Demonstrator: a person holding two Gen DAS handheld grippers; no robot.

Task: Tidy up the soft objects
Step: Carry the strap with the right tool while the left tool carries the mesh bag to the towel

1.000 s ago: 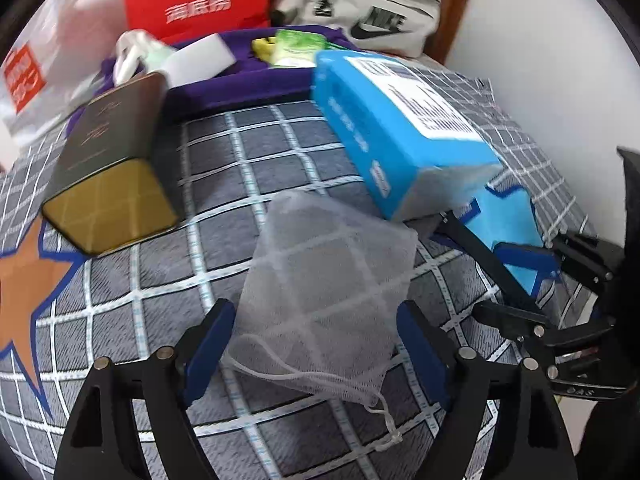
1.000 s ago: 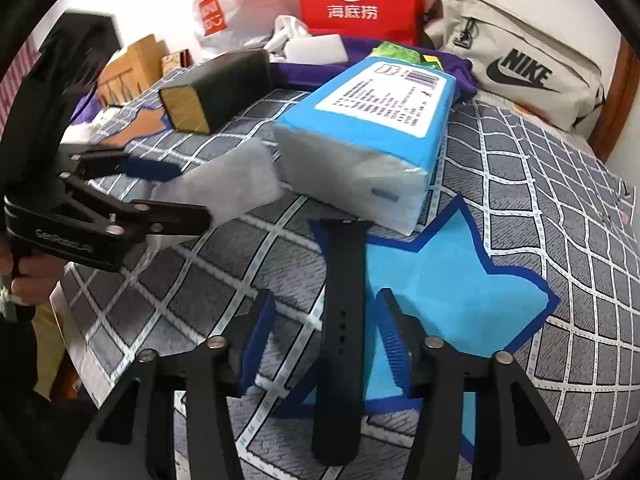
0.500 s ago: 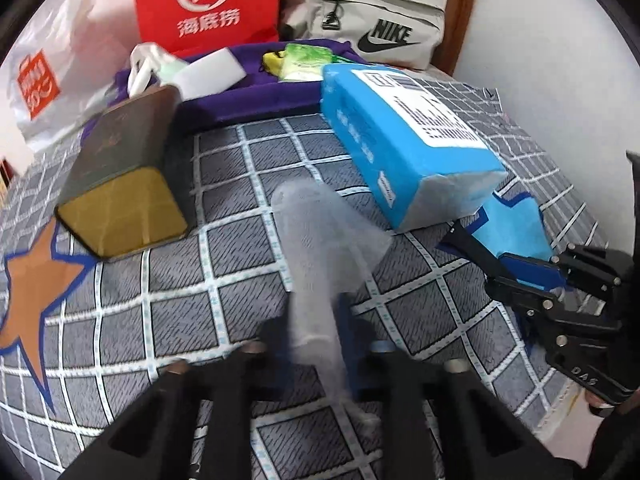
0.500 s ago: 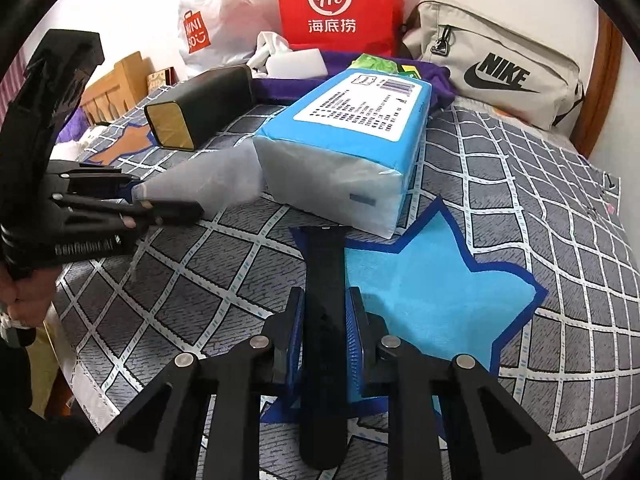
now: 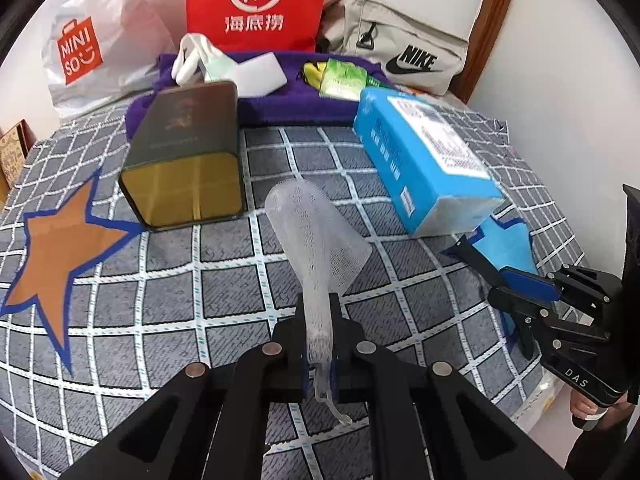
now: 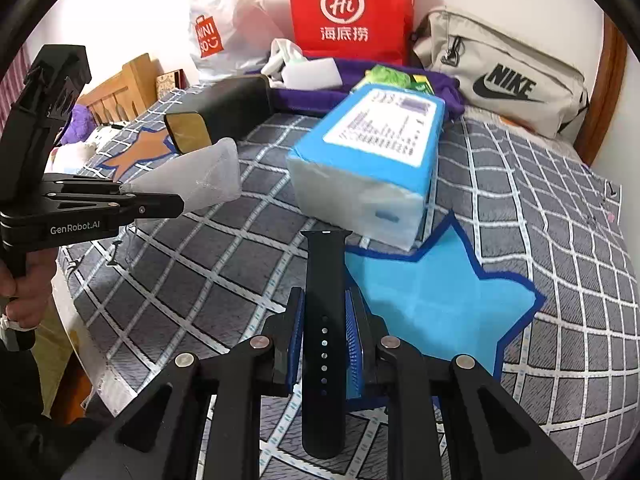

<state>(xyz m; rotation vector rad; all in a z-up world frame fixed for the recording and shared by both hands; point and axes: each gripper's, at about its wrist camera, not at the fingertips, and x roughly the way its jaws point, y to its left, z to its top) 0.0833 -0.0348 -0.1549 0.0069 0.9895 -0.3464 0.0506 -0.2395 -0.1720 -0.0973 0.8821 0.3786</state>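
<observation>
My left gripper (image 5: 319,332) is shut on a white mesh drawstring pouch (image 5: 316,236) and holds it lifted above the checked bedspread (image 5: 224,292); it also shows in the right wrist view (image 6: 200,178). My right gripper (image 6: 324,320) is shut on a black watch strap (image 6: 325,280), lifted over the edge of a blue star patch (image 6: 432,304). The right gripper appears at the right of the left wrist view (image 5: 520,280). A blue tissue pack (image 5: 424,160) lies ahead, between the two grippers.
A dark tin with a gold end (image 5: 184,156) lies at the left by an orange star patch (image 5: 56,248). A purple towel (image 5: 296,100) with small items, a red bag (image 5: 256,0), a Nike bag (image 5: 400,52) and a white plastic bag (image 5: 92,48) line the back.
Both grippers closed from open: the left on the mesh pouch, the right on the watch strap. Both then lifted their objects off the bedspread.
</observation>
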